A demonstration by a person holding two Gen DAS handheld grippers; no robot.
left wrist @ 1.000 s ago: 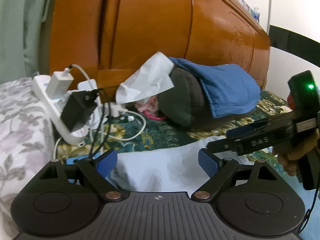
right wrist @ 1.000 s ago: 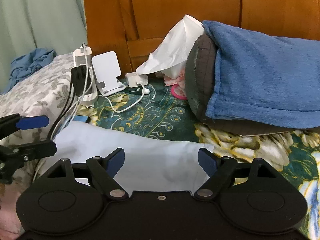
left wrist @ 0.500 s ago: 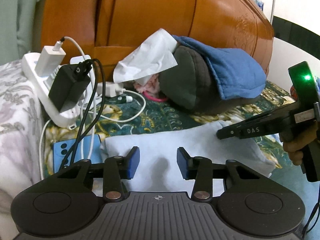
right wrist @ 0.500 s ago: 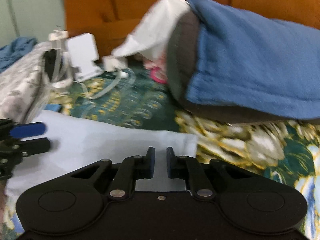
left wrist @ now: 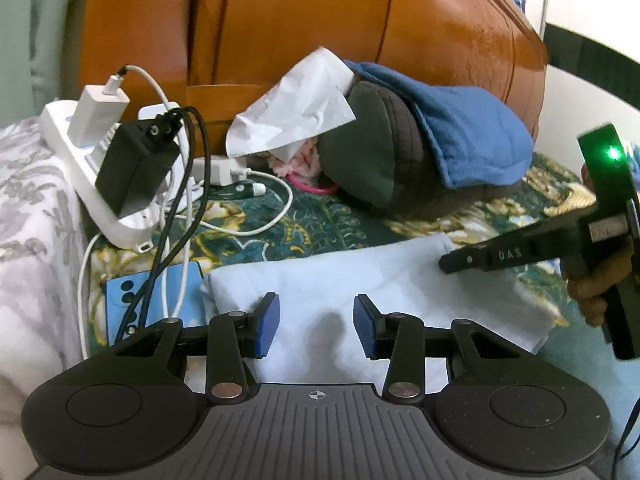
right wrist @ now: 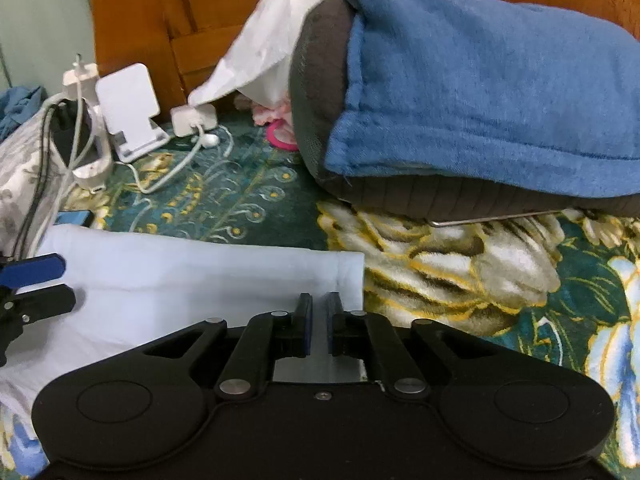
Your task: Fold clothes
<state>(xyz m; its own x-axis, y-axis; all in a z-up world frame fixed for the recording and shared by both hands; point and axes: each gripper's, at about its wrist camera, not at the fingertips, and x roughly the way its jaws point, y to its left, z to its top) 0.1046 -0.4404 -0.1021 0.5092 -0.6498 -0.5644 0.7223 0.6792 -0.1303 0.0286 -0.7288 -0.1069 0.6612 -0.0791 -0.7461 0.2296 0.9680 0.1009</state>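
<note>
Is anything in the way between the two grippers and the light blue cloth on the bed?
Nothing visible. The left gripper sits right over the cloth, cloth between its pads. The right gripper is nearly closed at the cloth's right edge. The cables and phone lie off to the left.

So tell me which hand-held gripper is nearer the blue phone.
Left. The left hand-held gripper sits on the white garment right beside the blue phone; the right hand-held gripper is at the garment's opposite end.
</note>
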